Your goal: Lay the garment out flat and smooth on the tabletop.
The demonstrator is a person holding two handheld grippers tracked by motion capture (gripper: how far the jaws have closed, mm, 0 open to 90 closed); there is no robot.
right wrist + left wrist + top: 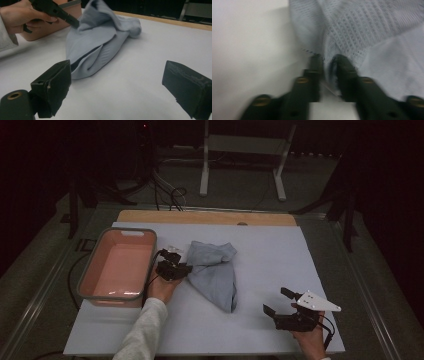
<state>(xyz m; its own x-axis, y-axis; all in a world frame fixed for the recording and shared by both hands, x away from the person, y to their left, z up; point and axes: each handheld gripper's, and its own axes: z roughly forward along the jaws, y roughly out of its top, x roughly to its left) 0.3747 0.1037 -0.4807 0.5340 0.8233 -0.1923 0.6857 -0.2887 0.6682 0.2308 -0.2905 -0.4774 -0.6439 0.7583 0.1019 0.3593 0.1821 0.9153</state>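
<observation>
High view: dim overall; room beyond the tabletop (280, 265) nearly black, white surface evenly lit, seemingly from above. Soft shadow under the cloth (215, 270). Left gripper view: heavy blur, tongs (327, 65) smeared, weave of cloth partly legible, left side washed pale. Right gripper view: sharper; near tongs (117, 85) slightly soft, background dark. No strong glare.

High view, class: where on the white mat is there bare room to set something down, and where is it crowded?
Bare: the mat right of the blue cloth, up to the far edge, and the near strip between the sleeve and the right gripper. Crowded: the pink tub, left gripper and cloth sit close together.
</observation>
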